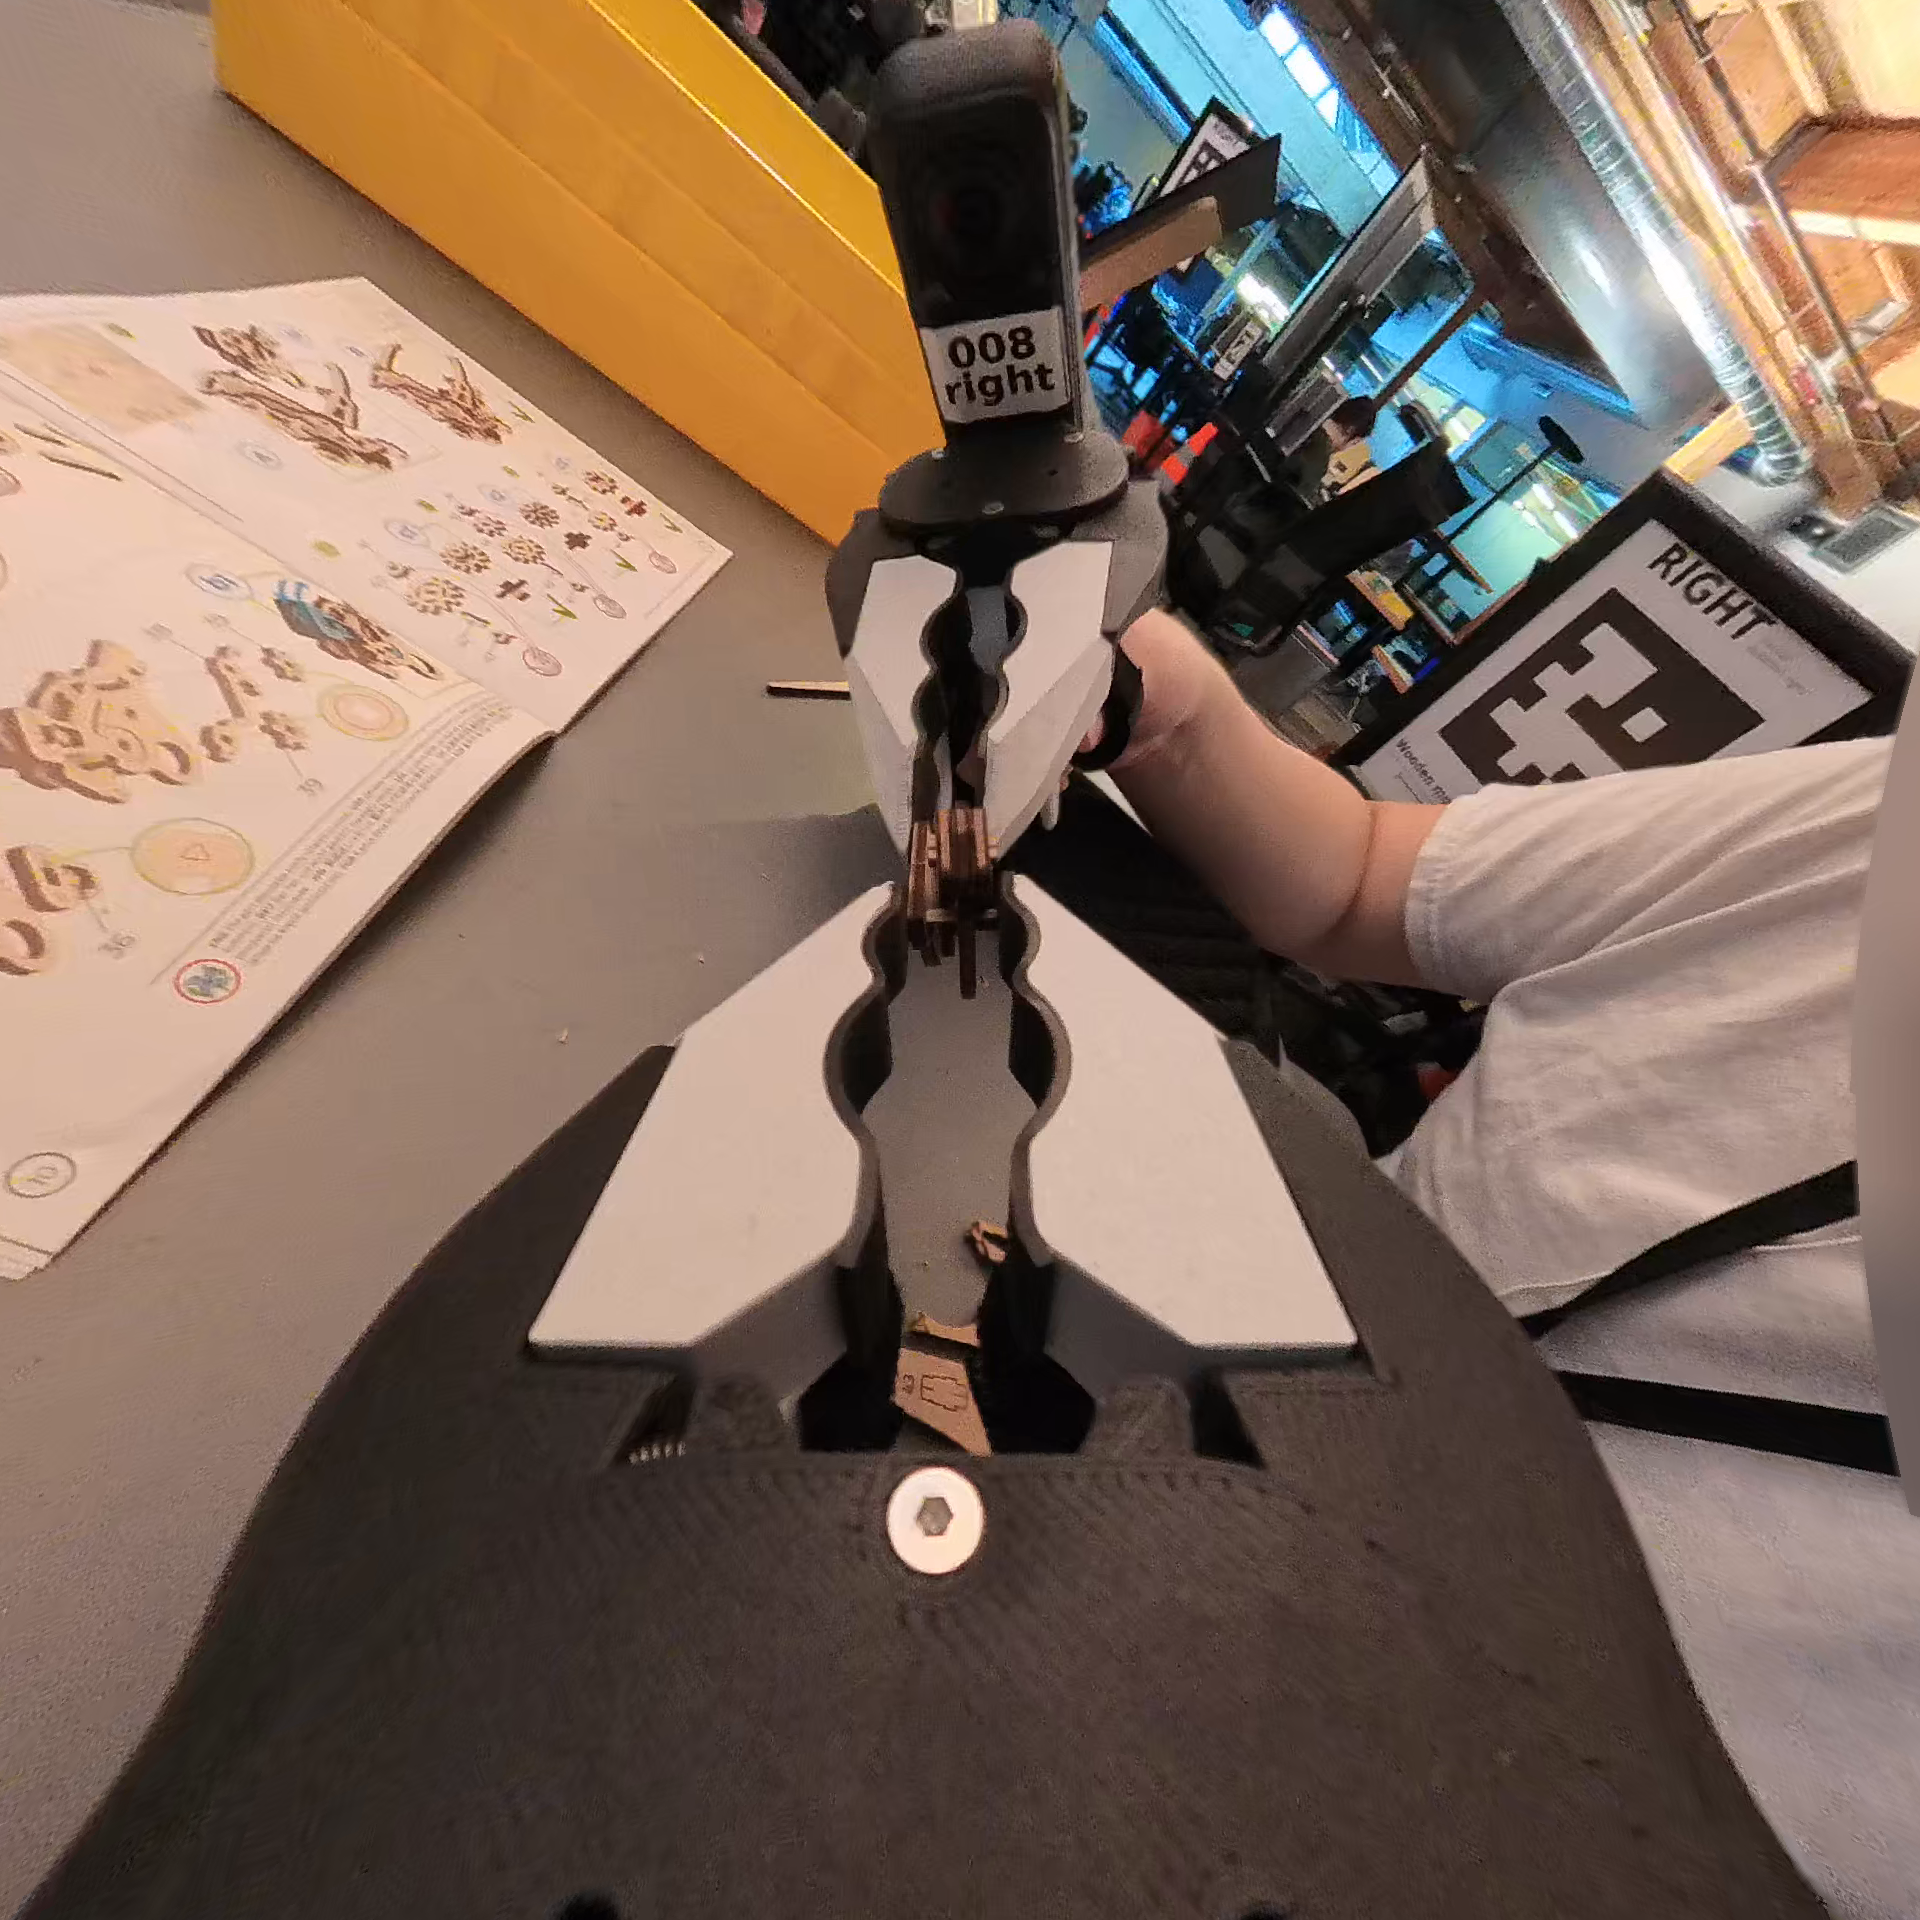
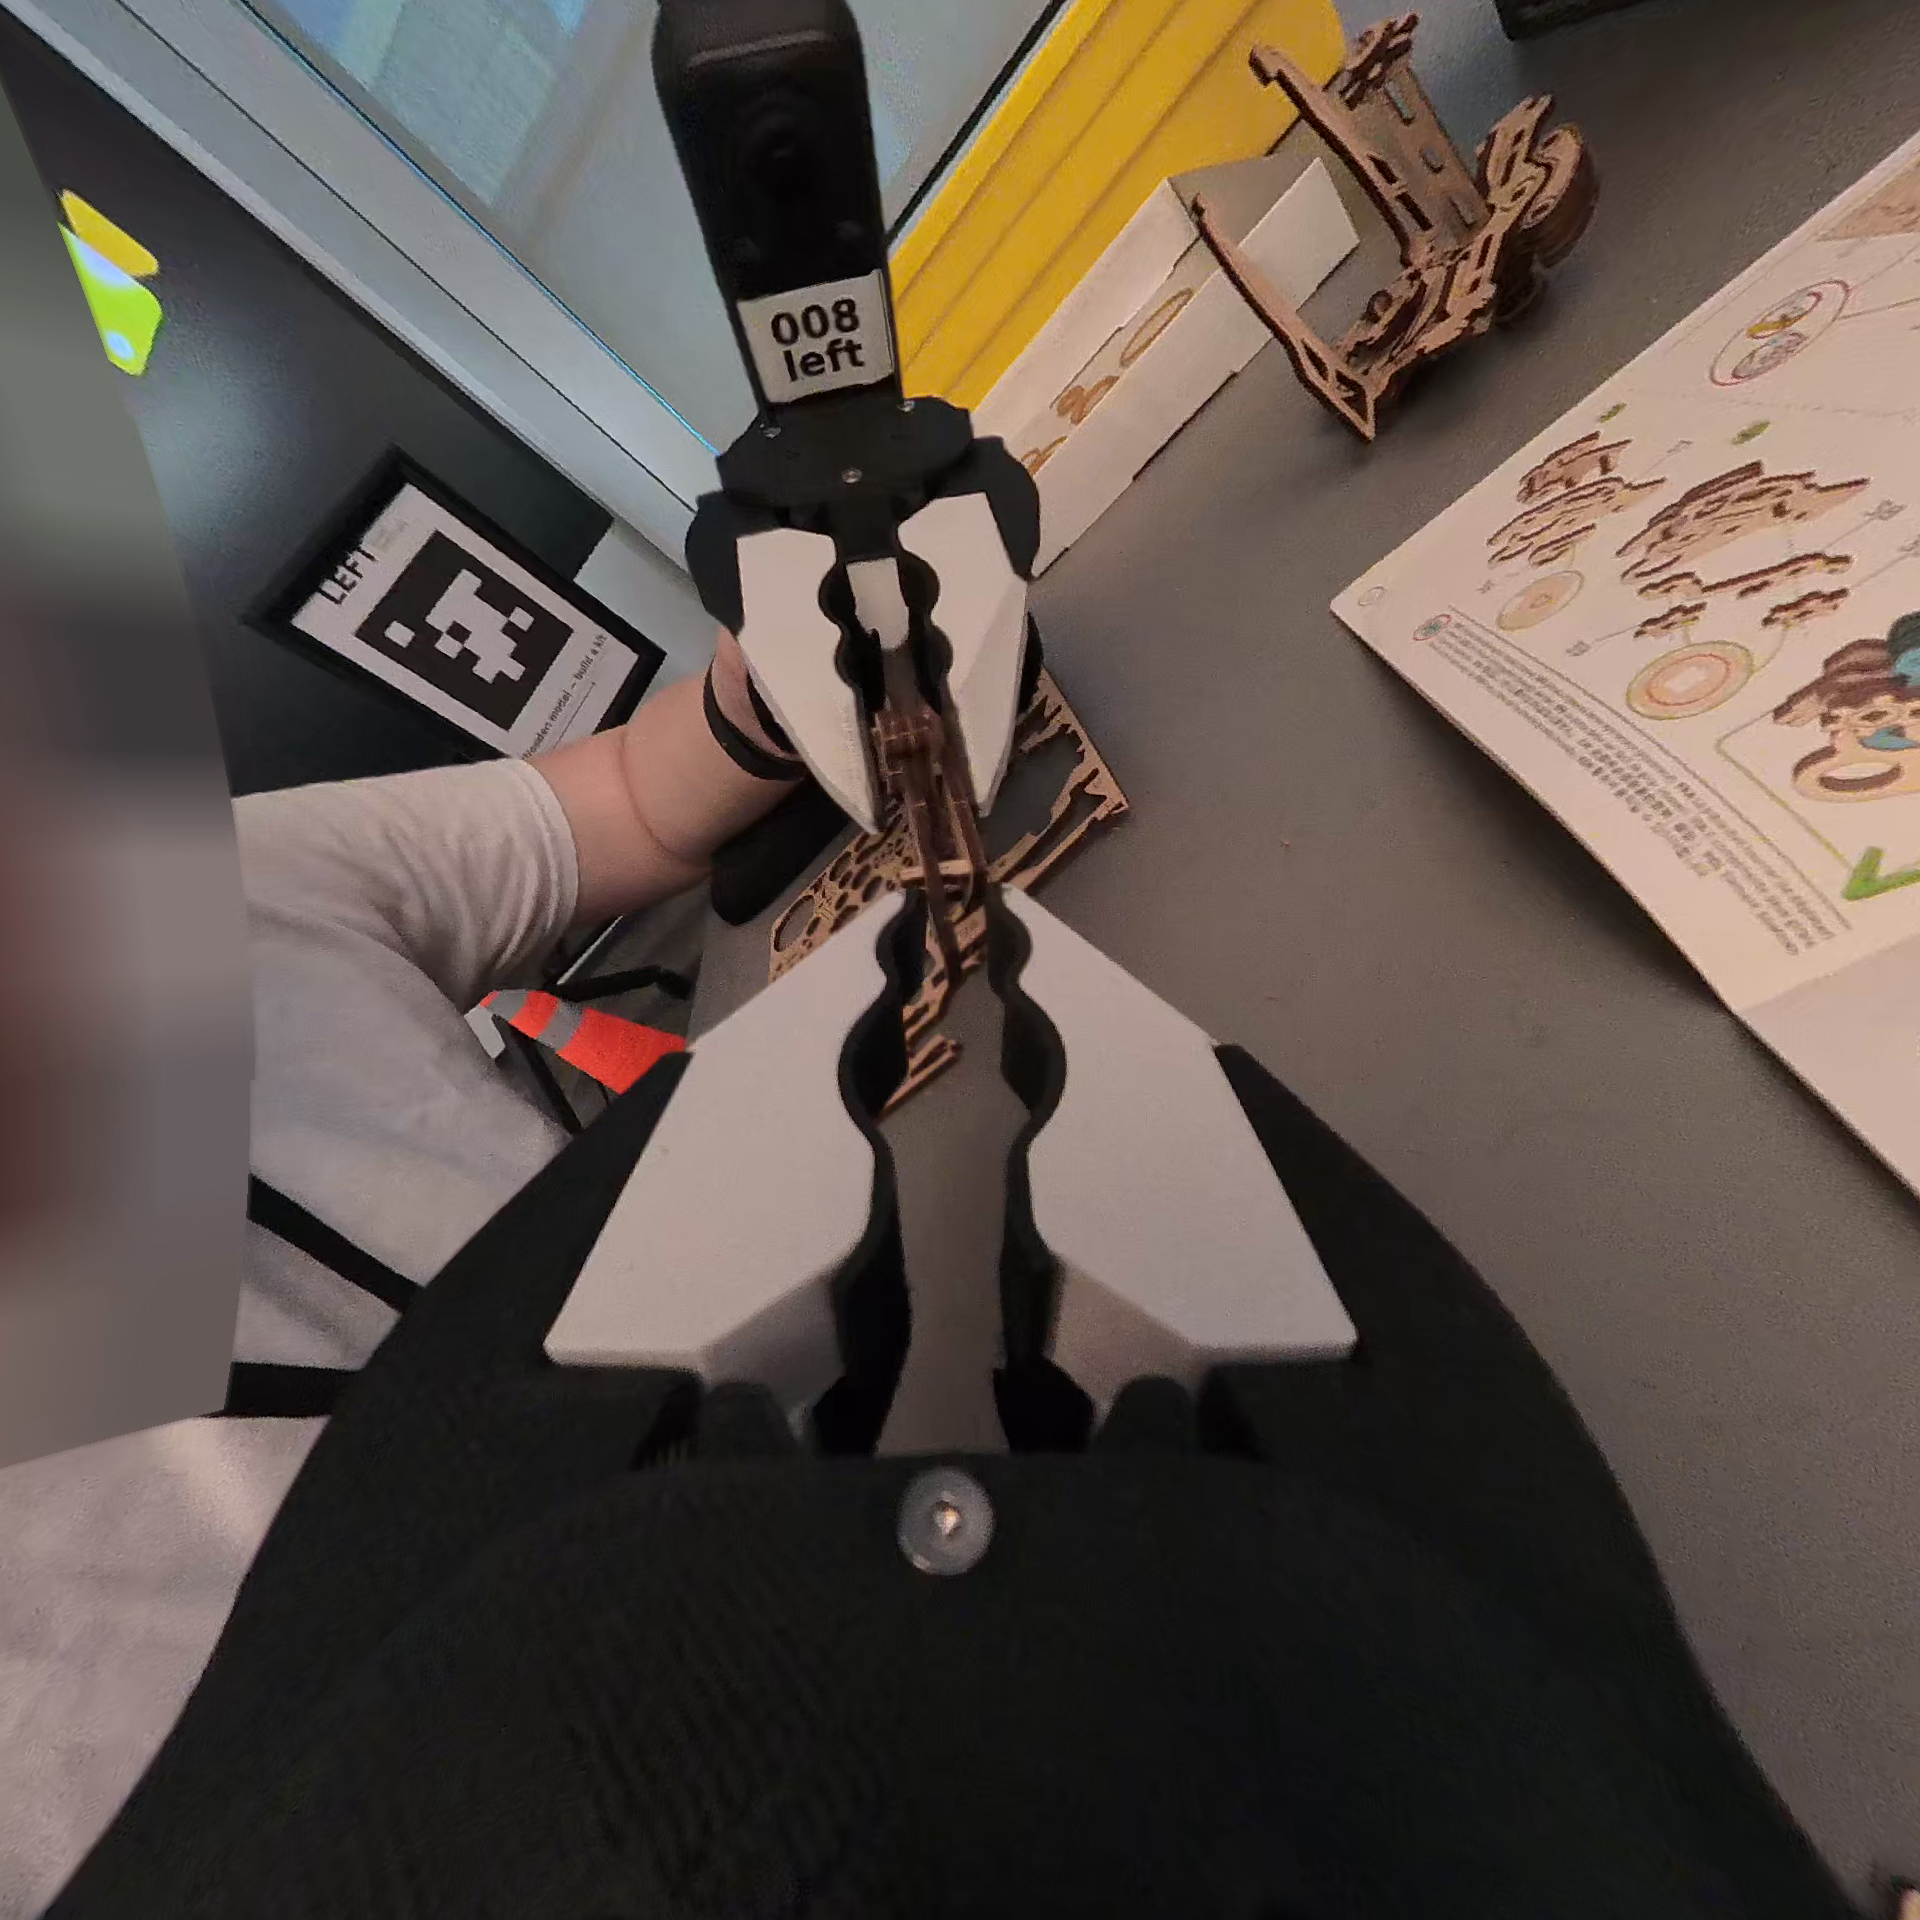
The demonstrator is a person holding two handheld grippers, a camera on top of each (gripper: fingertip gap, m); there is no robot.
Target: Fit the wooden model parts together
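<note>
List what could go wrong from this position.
Both the left gripper and right gripper pinch the same small wooden assembly tip to tip, so a skewed push may snap its thin plywood. A slip could drop it onto the cut-out parts sheet below.

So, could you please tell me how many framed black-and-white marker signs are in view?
2: one framed marker sign stands behind the person's forearm in the left wrist view; another leans beneath the window in the right wrist view. Others may be hidden.
</note>
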